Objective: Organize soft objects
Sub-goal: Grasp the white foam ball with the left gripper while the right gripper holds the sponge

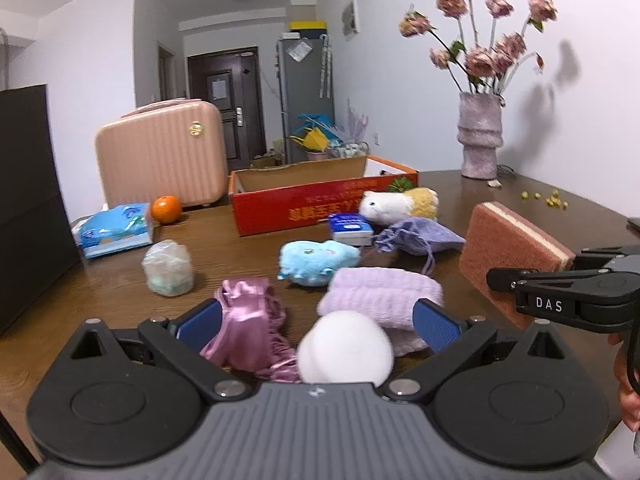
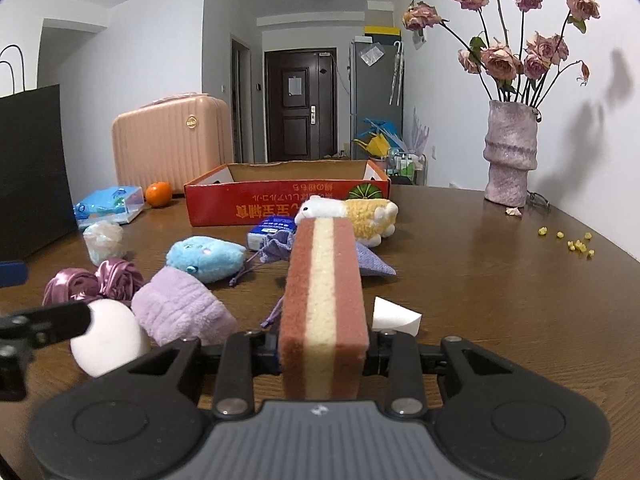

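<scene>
My right gripper (image 2: 323,354) is shut on a brown-pink sponge with a cream middle layer (image 2: 324,300), held on edge above the table; the left wrist view shows this sponge (image 1: 512,248) at the right. My left gripper (image 1: 318,322) stands open, its blue pads wide apart and touching nothing. Between and beyond them lie a white egg-shaped soft ball (image 1: 344,354), a pink satin cloth (image 1: 248,320) and a folded lilac towel (image 1: 380,292). Farther back are a blue plush (image 1: 316,260), a purple drawstring pouch (image 1: 416,236) and a white-and-yellow plush sheep (image 1: 396,204). An open red cardboard box (image 1: 304,204) stands behind them.
On the brown wooden table (image 2: 480,280) are also a blue tissue pack (image 1: 350,228), a plastic-wrapped bundle (image 1: 168,266), a wipes pack (image 1: 114,228), an orange (image 1: 166,209), a pink suitcase (image 1: 160,156), a vase of flowers (image 2: 510,160), a white wedge (image 2: 396,316) and a black bag (image 1: 28,200) at the left.
</scene>
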`<state>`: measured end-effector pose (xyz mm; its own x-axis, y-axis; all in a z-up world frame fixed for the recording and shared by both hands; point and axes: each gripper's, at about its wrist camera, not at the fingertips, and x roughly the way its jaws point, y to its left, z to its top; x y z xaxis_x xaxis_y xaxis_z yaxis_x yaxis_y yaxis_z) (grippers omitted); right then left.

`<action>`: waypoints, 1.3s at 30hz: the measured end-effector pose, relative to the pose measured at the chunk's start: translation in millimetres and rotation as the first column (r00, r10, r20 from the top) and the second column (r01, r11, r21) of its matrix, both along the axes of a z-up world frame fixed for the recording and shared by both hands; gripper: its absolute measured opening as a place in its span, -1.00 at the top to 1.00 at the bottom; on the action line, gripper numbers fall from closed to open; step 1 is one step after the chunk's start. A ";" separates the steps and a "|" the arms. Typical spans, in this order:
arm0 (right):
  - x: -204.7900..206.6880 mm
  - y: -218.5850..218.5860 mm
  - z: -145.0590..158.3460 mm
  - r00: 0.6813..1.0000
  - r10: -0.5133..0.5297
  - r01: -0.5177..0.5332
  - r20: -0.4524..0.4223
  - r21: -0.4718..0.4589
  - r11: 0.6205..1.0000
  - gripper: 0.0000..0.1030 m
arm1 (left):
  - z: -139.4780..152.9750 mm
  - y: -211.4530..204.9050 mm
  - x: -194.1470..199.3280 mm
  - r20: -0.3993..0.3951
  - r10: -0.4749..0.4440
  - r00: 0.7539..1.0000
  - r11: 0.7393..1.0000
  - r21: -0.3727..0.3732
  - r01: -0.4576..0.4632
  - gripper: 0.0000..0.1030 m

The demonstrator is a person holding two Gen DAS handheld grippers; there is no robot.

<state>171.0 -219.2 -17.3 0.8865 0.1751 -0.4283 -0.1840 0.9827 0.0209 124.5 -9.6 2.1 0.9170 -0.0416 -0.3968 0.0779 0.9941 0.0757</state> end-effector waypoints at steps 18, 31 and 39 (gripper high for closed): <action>-4.5 -14.9 -5.3 0.999 0.038 -0.039 0.011 0.017 0.999 0.41 | -21.9 -34.0 34.6 -0.131 -0.019 0.991 0.996 0.083 0.030 -1.00; -2.6 -16.2 -6.0 0.999 0.047 -0.047 0.017 0.016 0.999 0.41 | -33.5 -36.9 46.5 -0.167 -0.004 0.986 0.994 0.109 0.022 -0.55; -1.9 -14.6 -2.9 0.998 0.050 -0.051 0.024 0.015 0.999 0.41 | -35.2 -31.6 47.5 -0.194 -0.015 0.981 0.995 0.090 0.033 -0.14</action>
